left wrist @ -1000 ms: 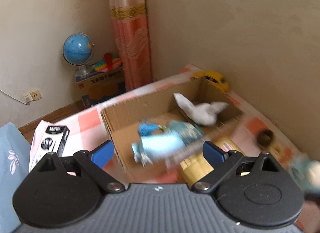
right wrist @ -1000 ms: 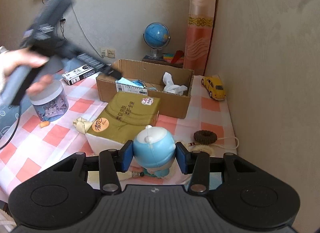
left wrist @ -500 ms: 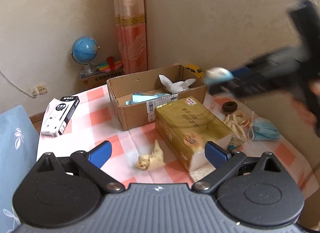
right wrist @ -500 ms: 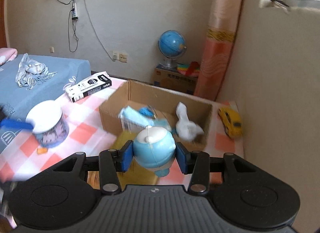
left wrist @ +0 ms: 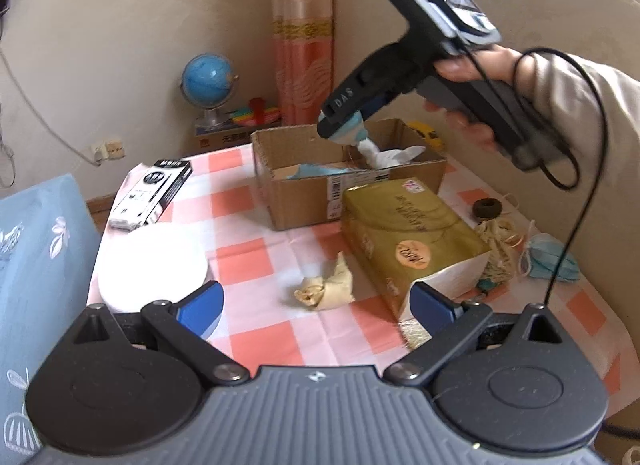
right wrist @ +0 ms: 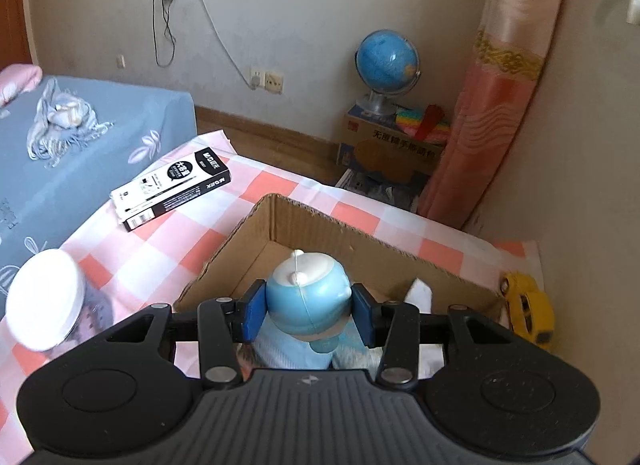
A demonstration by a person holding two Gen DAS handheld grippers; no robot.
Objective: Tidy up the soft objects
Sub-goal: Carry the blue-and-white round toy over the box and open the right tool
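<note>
My right gripper (right wrist: 307, 308) is shut on a blue and white soft toy (right wrist: 306, 301) and holds it above the open cardboard box (right wrist: 352, 239). In the left wrist view the same gripper (left wrist: 348, 131) hovers over the box (left wrist: 308, 193) with the toy (left wrist: 352, 132) in its tip. The box holds a white cloth (left wrist: 390, 155) and a light blue item (left wrist: 316, 170). My left gripper (left wrist: 316, 299) is open and empty, low over the checkered table, near a crumpled beige cloth (left wrist: 326, 285).
A gold tissue pack (left wrist: 408, 237) lies right of the beige cloth. A blue face mask (left wrist: 554, 261), string bundle (left wrist: 498, 249) and dark ring (left wrist: 486, 209) lie at right. A white-lidded jar (left wrist: 154, 261), a black-white carton (left wrist: 154, 193) and a yellow toy car (right wrist: 528, 307) are also on the table.
My right gripper carried the toy forward and up until it hangs over the box. My left gripper pulled back from the box and now sits low over the near table.
</note>
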